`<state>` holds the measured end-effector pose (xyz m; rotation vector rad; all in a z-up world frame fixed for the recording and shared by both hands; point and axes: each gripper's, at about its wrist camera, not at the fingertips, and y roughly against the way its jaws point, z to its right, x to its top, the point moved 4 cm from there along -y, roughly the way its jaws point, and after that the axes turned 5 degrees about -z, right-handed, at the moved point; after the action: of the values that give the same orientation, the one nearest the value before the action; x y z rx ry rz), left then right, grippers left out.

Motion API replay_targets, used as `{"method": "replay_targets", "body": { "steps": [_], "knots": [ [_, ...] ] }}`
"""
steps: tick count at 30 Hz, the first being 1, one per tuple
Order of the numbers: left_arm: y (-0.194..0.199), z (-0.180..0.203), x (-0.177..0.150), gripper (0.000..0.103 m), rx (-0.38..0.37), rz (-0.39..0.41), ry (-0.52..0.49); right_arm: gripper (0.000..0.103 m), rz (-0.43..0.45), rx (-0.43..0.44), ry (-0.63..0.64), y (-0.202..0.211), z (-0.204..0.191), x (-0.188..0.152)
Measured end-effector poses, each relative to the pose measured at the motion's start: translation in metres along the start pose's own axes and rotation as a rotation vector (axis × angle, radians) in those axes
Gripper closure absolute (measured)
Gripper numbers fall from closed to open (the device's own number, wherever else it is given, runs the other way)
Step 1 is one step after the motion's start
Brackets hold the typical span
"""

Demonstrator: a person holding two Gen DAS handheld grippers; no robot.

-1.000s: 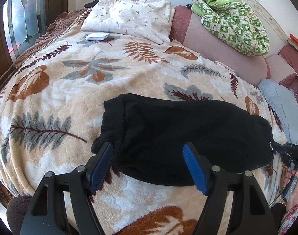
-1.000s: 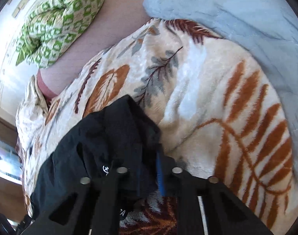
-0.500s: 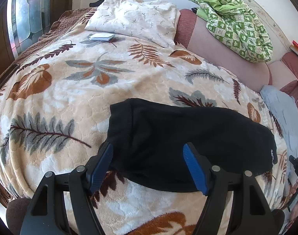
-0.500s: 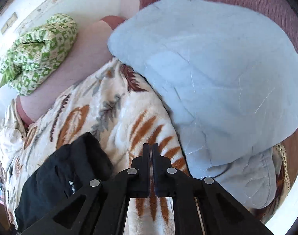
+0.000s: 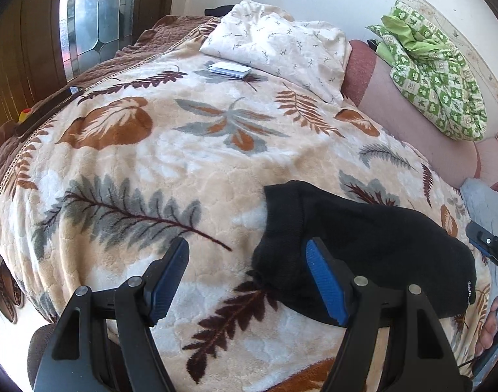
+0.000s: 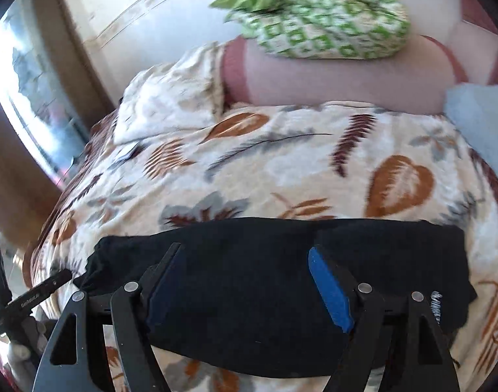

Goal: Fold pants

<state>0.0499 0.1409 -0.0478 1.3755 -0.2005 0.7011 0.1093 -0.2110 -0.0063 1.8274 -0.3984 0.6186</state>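
My left claw [image 5: 245,274] hangs with its jaws spread wide and nothing between them, just over the leaf-print blanket [image 5: 183,150] on the bed. The black pants [image 5: 363,245] lie folded into a compact bundle on the blanket's near right part, their cuffed end beside my left claw's right finger. My right claw [image 6: 249,281] is spread wide too, poised over the pants [image 6: 265,261], holding nothing. Bare blanket stretches left and toward the white pillow [image 5: 281,42].

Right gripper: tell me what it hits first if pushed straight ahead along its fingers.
Probably the black pants: the open right gripper points over them, the leaf-print blanket beyond. Its height above the cloth is unclear.
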Motion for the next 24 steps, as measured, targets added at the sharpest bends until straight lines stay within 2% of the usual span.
{"method": "replay_targets", "body": {
  "steps": [4,7,15,20,22,24],
  "knots": [
    [-0.006,-0.006,-0.004,0.029,0.069,0.009,-0.02,0.021,-0.067,0.03,0.139,-0.035,-0.066,0.0],
    [-0.008,-0.013,-0.004,0.029,0.076,0.008,-0.004,0.021,-0.122,0.031,0.217,-0.06,-0.102,-0.006],
    [-0.012,-0.032,-0.008,0.025,0.107,0.014,0.009,0.021,-0.212,0.015,0.279,-0.113,-0.16,-0.003],
    [-0.012,-0.038,-0.009,0.025,0.084,0.01,0.027,0.022,-0.269,-0.055,0.315,-0.148,-0.186,-0.002],
    [-0.012,-0.037,-0.009,0.025,0.078,0.011,0.023,0.022,-0.295,-0.104,0.33,-0.162,-0.19,-0.002],
    [-0.012,-0.035,-0.01,0.025,0.077,0.012,0.01,0.022,-0.309,-0.115,0.322,-0.169,-0.189,-0.002]
  ]
}}
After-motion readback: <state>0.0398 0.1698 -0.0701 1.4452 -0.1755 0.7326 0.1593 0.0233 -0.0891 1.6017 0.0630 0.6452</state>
